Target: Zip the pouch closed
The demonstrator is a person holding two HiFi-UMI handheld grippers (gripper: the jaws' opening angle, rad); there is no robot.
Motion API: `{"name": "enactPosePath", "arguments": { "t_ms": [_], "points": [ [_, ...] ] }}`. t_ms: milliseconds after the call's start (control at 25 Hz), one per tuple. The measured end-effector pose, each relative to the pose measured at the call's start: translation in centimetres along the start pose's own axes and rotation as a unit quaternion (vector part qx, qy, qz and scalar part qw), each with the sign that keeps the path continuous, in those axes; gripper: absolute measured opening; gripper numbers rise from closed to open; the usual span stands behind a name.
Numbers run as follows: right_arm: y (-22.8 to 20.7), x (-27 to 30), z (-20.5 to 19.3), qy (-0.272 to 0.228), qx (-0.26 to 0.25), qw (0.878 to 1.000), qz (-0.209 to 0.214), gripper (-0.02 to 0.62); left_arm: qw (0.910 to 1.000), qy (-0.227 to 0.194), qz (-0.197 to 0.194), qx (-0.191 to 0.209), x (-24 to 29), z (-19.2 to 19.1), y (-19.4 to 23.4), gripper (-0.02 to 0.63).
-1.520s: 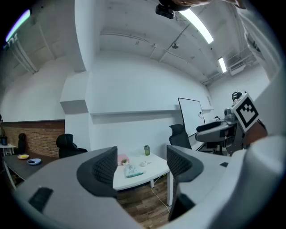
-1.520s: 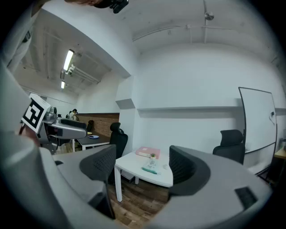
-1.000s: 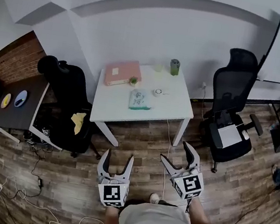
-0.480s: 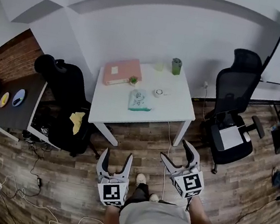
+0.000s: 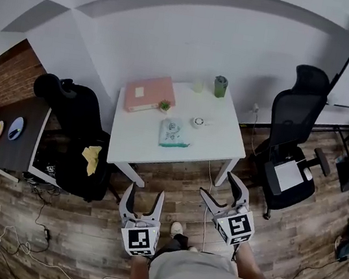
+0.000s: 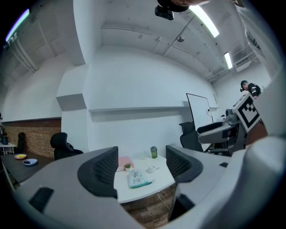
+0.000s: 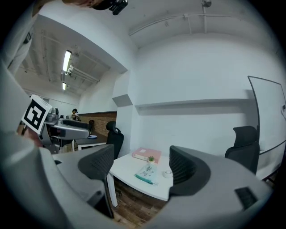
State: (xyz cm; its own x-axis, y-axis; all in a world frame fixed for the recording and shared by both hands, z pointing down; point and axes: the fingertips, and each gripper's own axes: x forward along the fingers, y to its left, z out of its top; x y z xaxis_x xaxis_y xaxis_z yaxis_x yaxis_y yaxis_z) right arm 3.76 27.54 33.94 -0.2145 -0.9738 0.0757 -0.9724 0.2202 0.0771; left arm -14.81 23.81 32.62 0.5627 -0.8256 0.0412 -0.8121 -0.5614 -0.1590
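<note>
The approach seems the step in hand: the flat teal-and-white fabric pouch (image 5: 173, 132) lies on the white desk (image 5: 218, 134) at twelve o'clock, well apart from the left gripper (image 5: 144, 196) and right gripper (image 5: 219, 190), fingers wide and empty, which must next reach its zip.

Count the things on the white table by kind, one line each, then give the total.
Pink box: 1
Potted plant: 1
Pouch: 1
Green cup: 1
Pale cup: 1
Small round white item: 1
Total: 6
</note>
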Motion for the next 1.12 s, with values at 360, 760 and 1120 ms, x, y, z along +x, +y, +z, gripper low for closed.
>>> {"name": "enactPosePath", "arguments": {
  "t_ms": [360, 760, 1120],
  "points": [
    [-1.0, 5.3, -0.1, 0.015, -0.001, 1.000, -0.020, 0.387, 0.9999, -0.009, -0.012, -0.002, 5.2, 0.0, 3.8, 0.328],
    [-1.7, 9.6, -0.4, 0.027, -0.009, 0.998, -0.051, 0.383, 0.9989, -0.011, -0.044, -0.010, 9.5, -1.3, 6.8, 0.325],
    [-2.3, 12.7, -0.7, 0.032, -0.010, 0.997, -0.075, 0.382, 0.9975, -0.021, -0.068, -0.002, 13.1, -1.6, 8.7, 0.321]
  ]
}}
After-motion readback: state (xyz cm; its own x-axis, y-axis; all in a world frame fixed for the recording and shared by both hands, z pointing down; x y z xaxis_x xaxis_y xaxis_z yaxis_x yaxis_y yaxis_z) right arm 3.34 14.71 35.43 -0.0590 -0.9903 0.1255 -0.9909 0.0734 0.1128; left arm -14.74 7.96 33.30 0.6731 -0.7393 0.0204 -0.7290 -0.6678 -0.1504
